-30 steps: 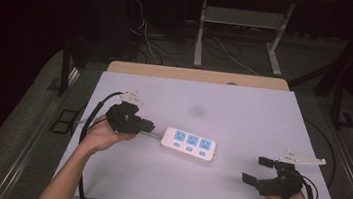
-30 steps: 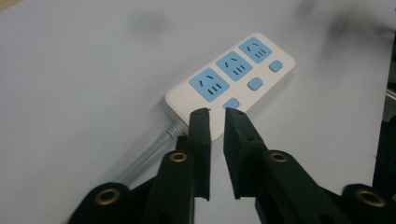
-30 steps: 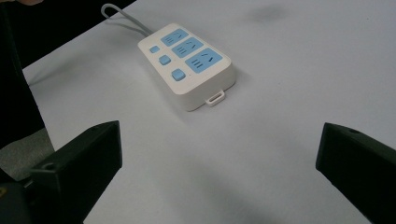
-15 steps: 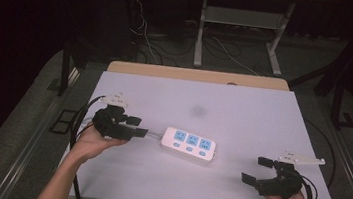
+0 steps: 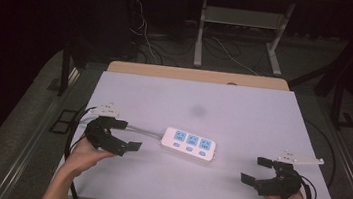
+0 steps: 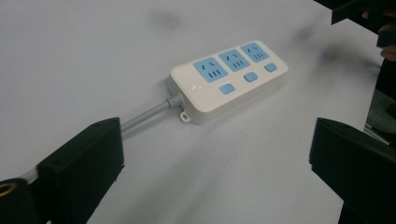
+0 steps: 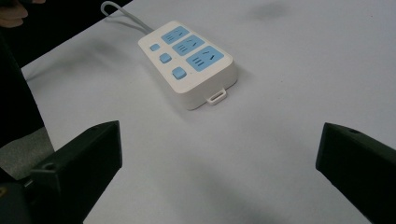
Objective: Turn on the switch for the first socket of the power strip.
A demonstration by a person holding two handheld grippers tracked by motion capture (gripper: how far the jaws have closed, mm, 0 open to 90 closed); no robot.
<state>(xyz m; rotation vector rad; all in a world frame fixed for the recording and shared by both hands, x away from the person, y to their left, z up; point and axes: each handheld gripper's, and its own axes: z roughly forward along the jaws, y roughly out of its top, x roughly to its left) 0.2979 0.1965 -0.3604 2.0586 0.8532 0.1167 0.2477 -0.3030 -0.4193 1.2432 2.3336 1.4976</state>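
A white power strip [image 5: 189, 144] with three blue sockets and three blue buttons lies flat near the middle of the white table [image 5: 243, 112]. Its grey cord [image 5: 146, 132] runs left, past the far jaw of my left gripper [image 5: 127, 135]. That gripper is open, a short way left of the strip, and holds nothing. In the left gripper view the strip [image 6: 229, 80] lies ahead between the wide jaws, and the cord [image 6: 147, 113] passes behind the left jaw. My right gripper [image 5: 255, 170] is open near the front right of the table, apart from the strip [image 7: 187, 60].
A dark smudge [image 5: 197, 111] marks the table beyond the strip. A wooden board [image 5: 197, 75] runs along the far edge. Black cable [image 5: 72, 138] loops off the left edge by my left hand. Loose wires [image 5: 146, 35] and a metal frame [image 5: 243, 21] stand on the floor behind.
My left gripper has drawn back from the strip's cord end, to the left and toward the near edge, and its jaws now stand wider apart. The right gripper and the strip have stayed put.
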